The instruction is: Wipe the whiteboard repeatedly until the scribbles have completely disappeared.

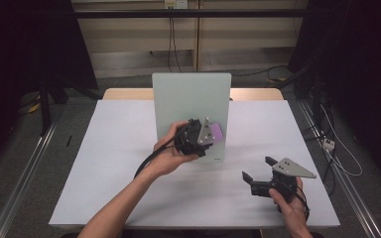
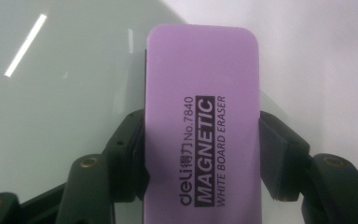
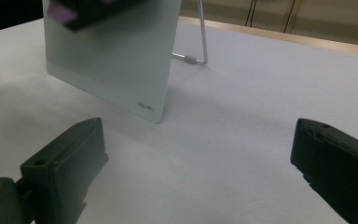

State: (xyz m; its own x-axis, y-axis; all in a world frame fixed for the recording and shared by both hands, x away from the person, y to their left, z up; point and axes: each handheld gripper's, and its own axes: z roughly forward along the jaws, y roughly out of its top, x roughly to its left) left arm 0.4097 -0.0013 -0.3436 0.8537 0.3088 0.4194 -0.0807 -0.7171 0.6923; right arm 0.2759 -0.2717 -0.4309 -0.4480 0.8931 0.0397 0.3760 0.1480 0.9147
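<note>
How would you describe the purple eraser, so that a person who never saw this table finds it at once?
Find the pale glass board standing upright on the white table. Against its lower right part, the left gripper holds the eraser. It is the only purple thing, printed "MAGNETIC WHITE BOARD ERASER".

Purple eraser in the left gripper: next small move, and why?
Probably a short wipe stroke across the pale grey-green standing board, keeping pressure on. The left gripper is shut on the purple rectangular magnetic whiteboard eraser, held at the board's lower right face. The right gripper rests open on the white table, apart from the board.
</note>
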